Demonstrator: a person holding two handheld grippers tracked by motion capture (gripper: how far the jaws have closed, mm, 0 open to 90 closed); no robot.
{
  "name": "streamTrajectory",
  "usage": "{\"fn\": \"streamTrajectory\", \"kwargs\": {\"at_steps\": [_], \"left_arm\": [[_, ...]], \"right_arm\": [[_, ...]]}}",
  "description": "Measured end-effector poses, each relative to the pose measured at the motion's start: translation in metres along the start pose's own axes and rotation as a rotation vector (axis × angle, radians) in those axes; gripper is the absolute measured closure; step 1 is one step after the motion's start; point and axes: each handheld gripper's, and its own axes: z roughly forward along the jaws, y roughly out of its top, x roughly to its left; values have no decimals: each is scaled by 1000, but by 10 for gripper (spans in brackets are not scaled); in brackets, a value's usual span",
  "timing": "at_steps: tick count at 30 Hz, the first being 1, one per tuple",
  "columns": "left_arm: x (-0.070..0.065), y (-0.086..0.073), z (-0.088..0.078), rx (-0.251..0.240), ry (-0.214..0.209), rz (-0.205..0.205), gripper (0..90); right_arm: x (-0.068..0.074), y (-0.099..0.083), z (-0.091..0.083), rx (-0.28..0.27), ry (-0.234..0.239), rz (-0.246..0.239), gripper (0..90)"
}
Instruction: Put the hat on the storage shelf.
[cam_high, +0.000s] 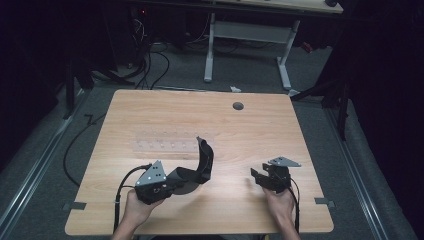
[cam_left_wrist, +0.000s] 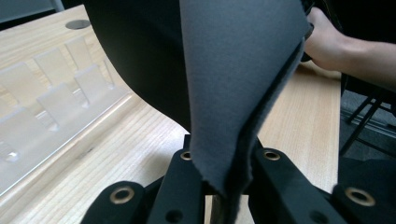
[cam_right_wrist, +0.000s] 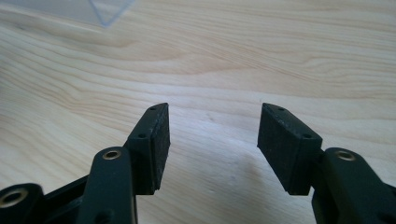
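Observation:
A dark, floppy sheet (cam_high: 204, 159), grey on one face and black on the other, curls upward from my left gripper (cam_high: 183, 179) at the table's front left. In the left gripper view the sheet (cam_left_wrist: 233, 70) rises from between the jaws, and the left gripper (cam_left_wrist: 219, 170) is shut on its lower edge. My right gripper (cam_high: 258, 177) hovers low over the front right of the wooden table (cam_high: 240, 135). In the right gripper view the right gripper (cam_right_wrist: 212, 140) stands open, with bare wood between its pads (cam_right_wrist: 161, 140).
A clear plastic rack (cam_high: 167, 145) with several upright tabs lies flat behind the sheet, left of centre; it is also in the left gripper view (cam_left_wrist: 51, 93). A round cable hole (cam_high: 238, 106) sits near the far edge. A white-legged desk (cam_high: 250, 35) stands beyond.

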Motion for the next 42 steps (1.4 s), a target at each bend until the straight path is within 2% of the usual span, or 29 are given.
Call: {"fn": "streamTrajectory", "kwargs": {"at_steps": [3, 10, 13, 17, 24, 28, 31, 42], "left_arm": [[4, 2, -2, -15, 14, -6, 862], [9, 6, -6, -43, 32, -26, 862], [11, 9, -10, -63, 38, -40, 861], [14, 12, -15, -88, 50, -57, 861], [20, 16, -23, -132, 82, -75, 861], [22, 16, -26, -143, 105, -66, 861], [24, 17, -27, -151, 116, -78, 861], [34, 23, -36, -198, 155, -81, 861]], "right_arm": [[-4, -4, 5, 21, -52, -9, 429], [-7, -5, 8, 24, -85, -20, 422], [-6, -6, 12, 46, -106, -52, 416], [-8, -8, 14, 35, -86, -50, 404], [-8, -8, 14, 34, -90, -50, 389], [-8, -8, 15, 33, -93, -45, 385], [-8, -8, 15, 34, -92, -44, 383], [-8, -8, 15, 34, -93, -43, 377]]}}
